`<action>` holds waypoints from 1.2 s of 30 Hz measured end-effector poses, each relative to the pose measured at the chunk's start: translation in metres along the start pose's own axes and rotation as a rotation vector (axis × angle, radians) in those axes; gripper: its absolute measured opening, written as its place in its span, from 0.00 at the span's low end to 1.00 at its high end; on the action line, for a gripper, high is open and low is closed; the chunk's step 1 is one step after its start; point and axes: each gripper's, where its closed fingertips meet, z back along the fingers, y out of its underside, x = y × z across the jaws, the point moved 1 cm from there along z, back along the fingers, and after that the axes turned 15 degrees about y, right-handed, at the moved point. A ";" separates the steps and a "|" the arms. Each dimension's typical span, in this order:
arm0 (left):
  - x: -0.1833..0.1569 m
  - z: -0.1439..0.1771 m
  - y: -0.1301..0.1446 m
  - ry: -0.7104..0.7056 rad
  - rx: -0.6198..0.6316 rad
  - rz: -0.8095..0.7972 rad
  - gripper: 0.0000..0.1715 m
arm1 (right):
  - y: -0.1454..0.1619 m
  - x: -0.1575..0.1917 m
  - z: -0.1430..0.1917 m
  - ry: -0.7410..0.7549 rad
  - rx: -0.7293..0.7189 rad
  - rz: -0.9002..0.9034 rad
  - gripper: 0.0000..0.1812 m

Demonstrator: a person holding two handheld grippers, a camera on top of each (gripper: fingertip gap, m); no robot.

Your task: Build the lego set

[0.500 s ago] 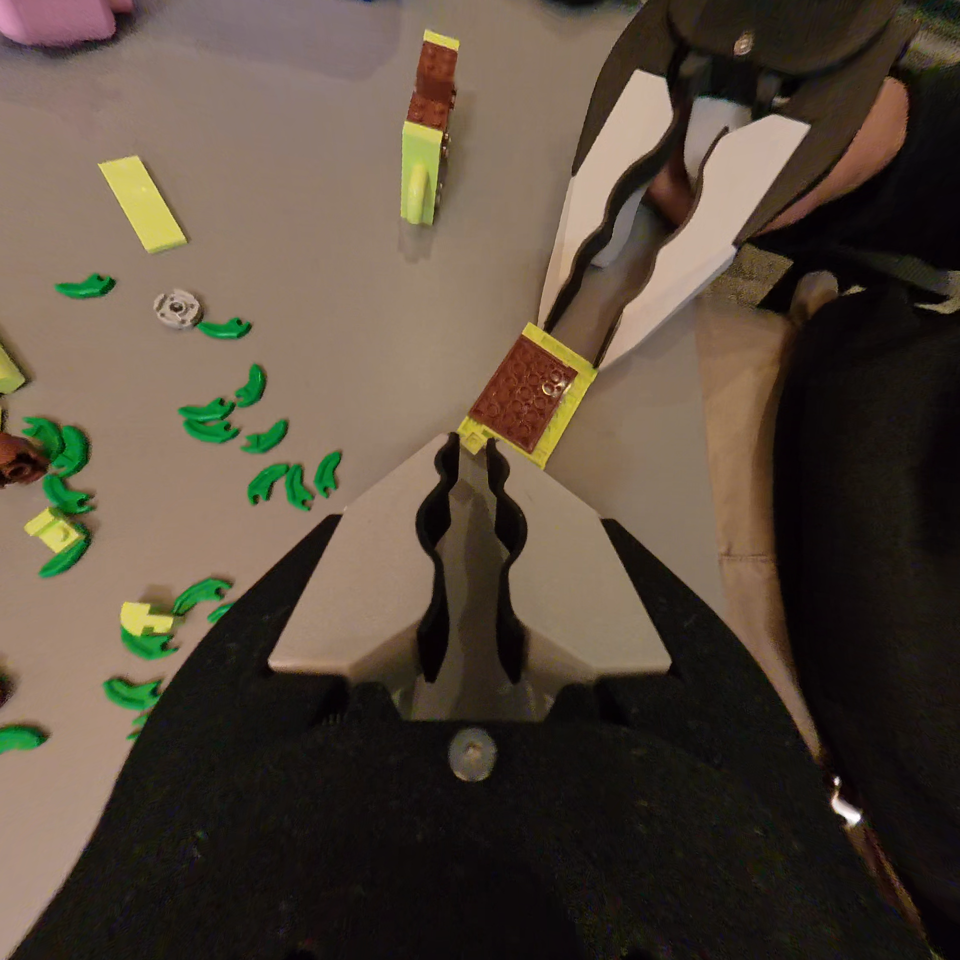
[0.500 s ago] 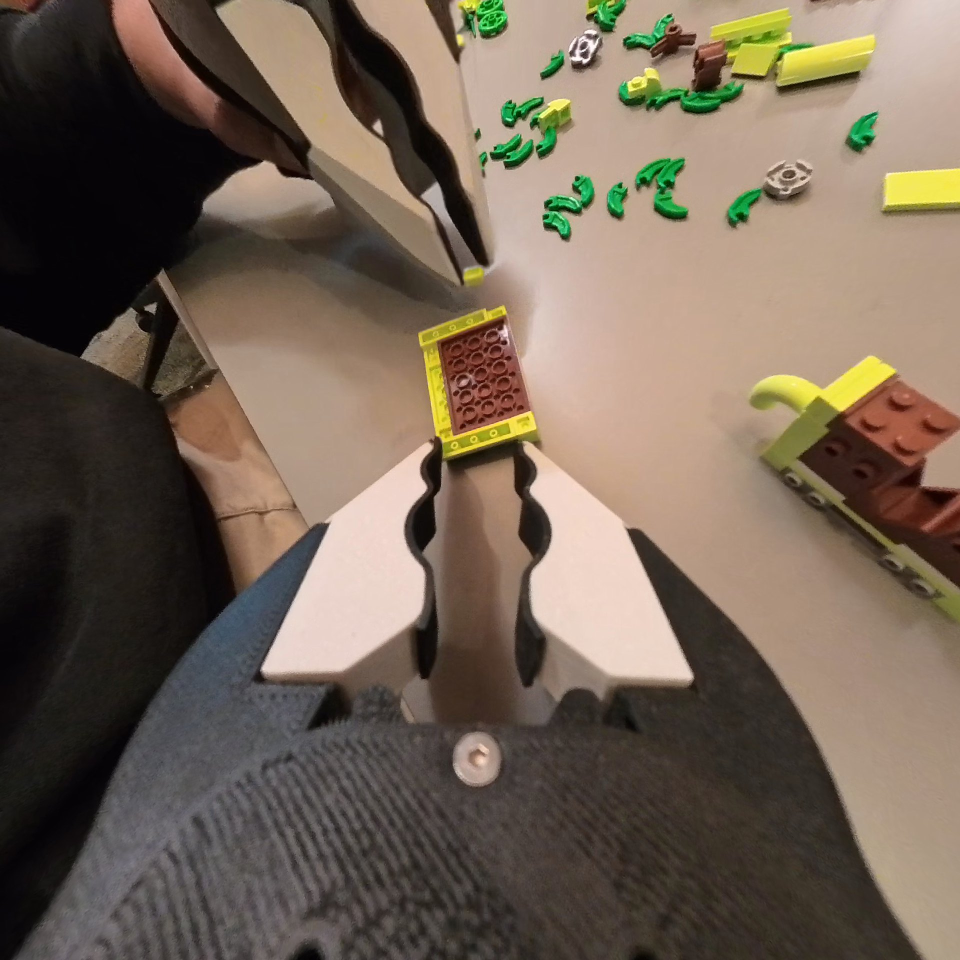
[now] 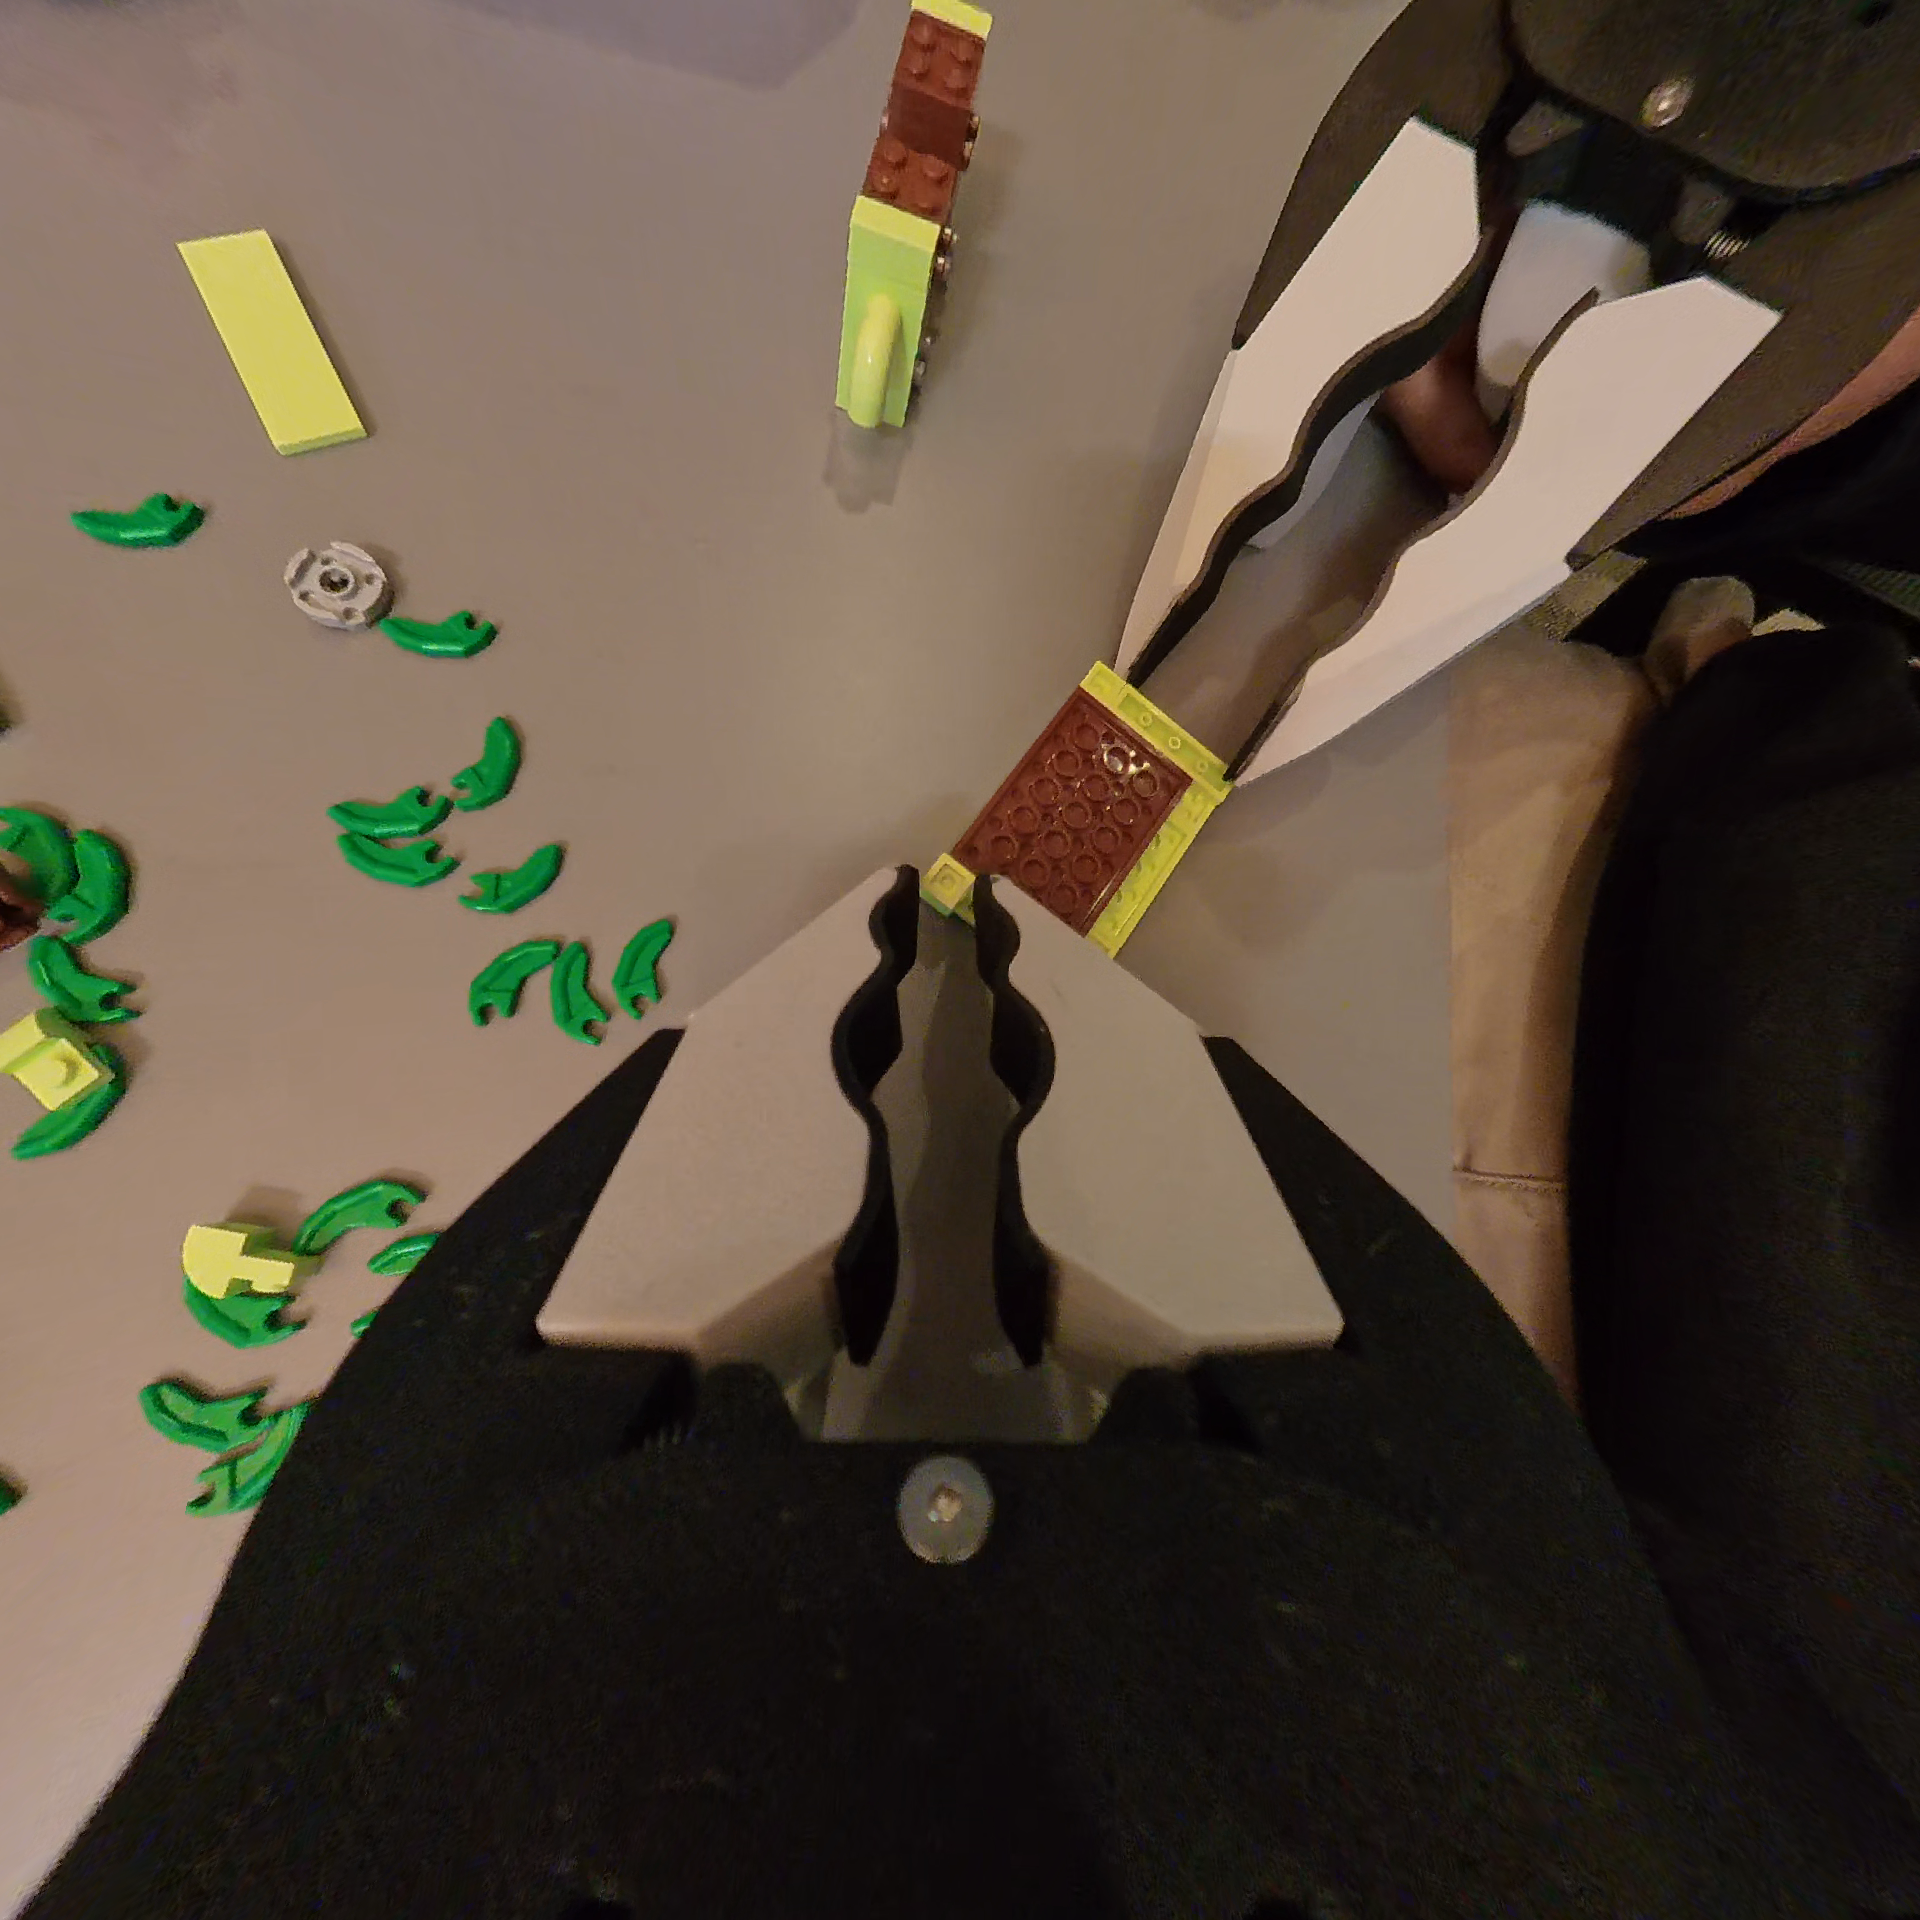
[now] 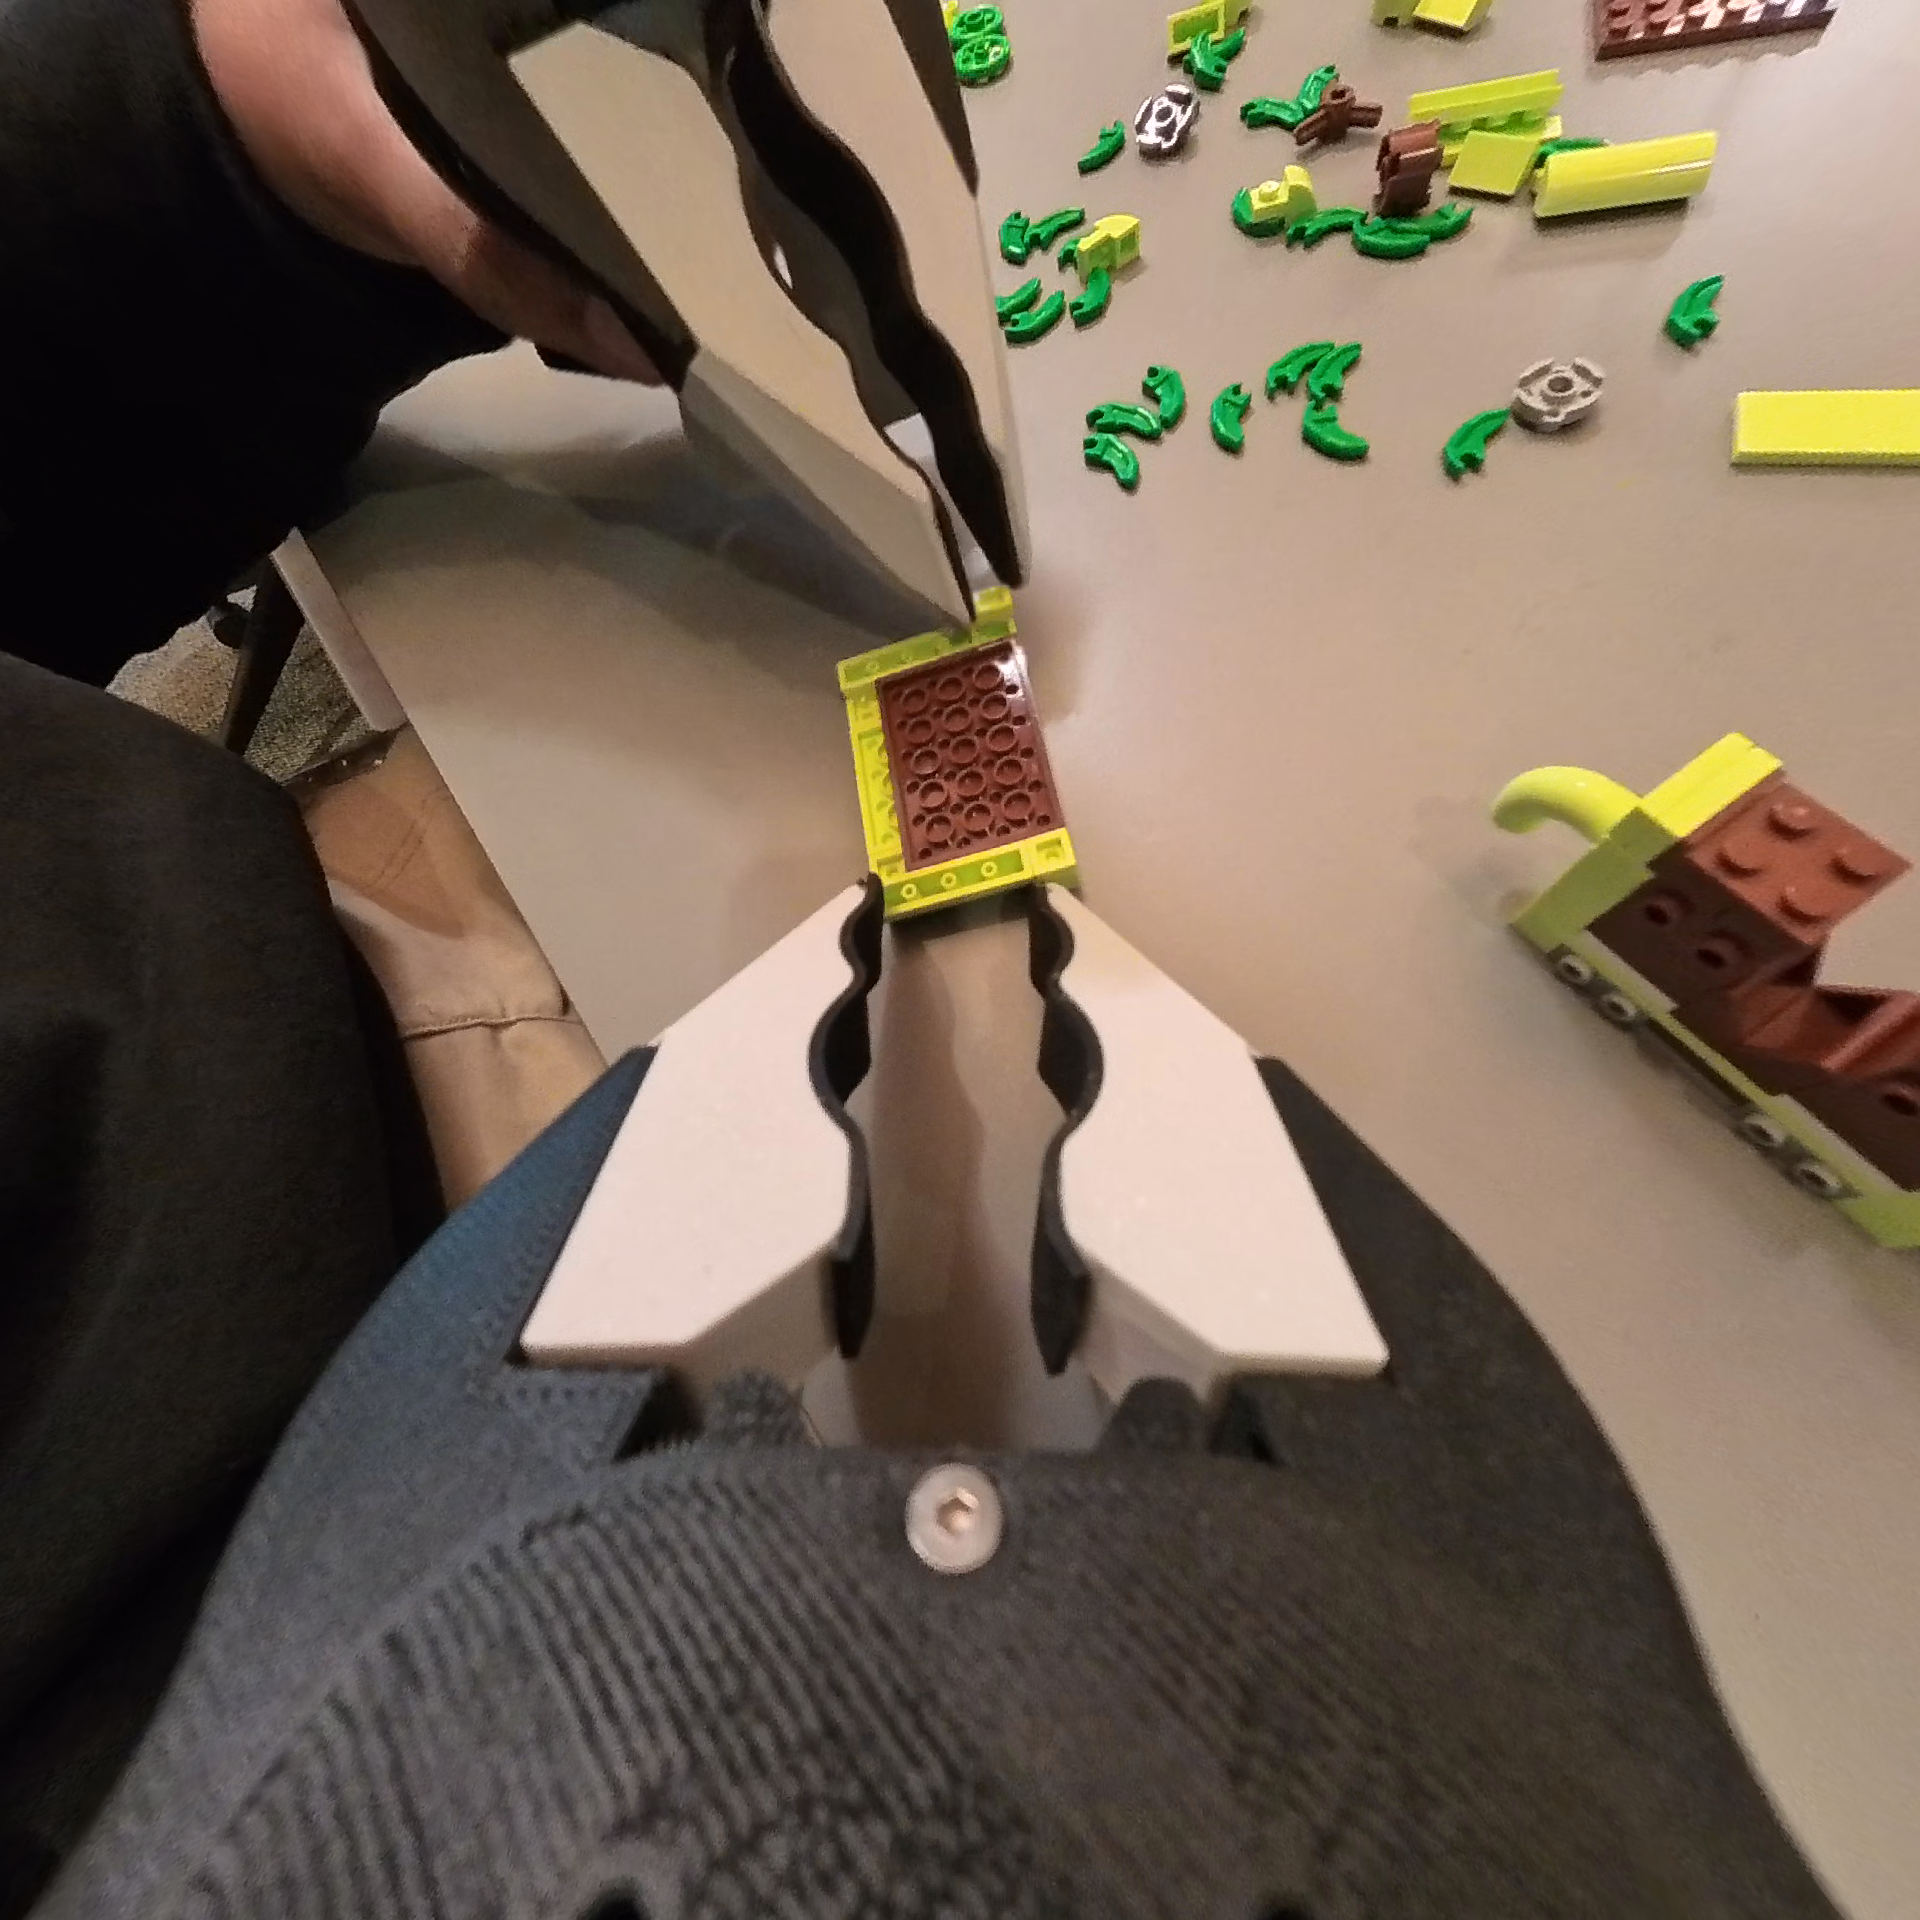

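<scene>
Right gripper [image 4: 956,902]: white wedge fingers with wavy black pads, set narrow and clamped on the near lime edge of the plate assembly [image 4: 961,774]. The assembly is a brown plate, underside up with rows of round tubes showing, framed on its near, far and left sides by lime strips; it sits low over the grey table [image 4: 1299,644], near the person's edge.

Left gripper [image 3: 948,896]: same build, black fabric-textured body, fingers almost together and pinching a small lime piece [image 3: 948,883] at the far corner of the assembly. Whether that piece is already seated on the frame is hard to judge from either view.

No readable writing or brand marks anywhere.

Farther out: a stepped brown-and-lime block build [image 4: 1756,966] with a curved lime hook and grey pin ends along its side, lying well apart to the right. Beyond, scattered glossy green leaf pieces [image 3: 400,831], a grey round stud plate [image 3: 335,587], a smooth flat lime tile [image 3: 270,341].
</scene>
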 end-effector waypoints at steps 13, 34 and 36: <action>0.000 -0.003 0.001 -0.005 0.016 0.006 0.08 | 0.000 0.000 0.000 0.004 -0.004 0.002 0.14; 0.000 -0.002 -0.001 0.035 -0.029 0.065 0.00 | 0.000 0.000 0.000 0.006 -0.008 0.001 0.14; 0.000 -0.002 -0.001 0.036 -0.025 0.065 0.00 | 0.000 0.000 0.000 0.006 -0.008 0.002 0.14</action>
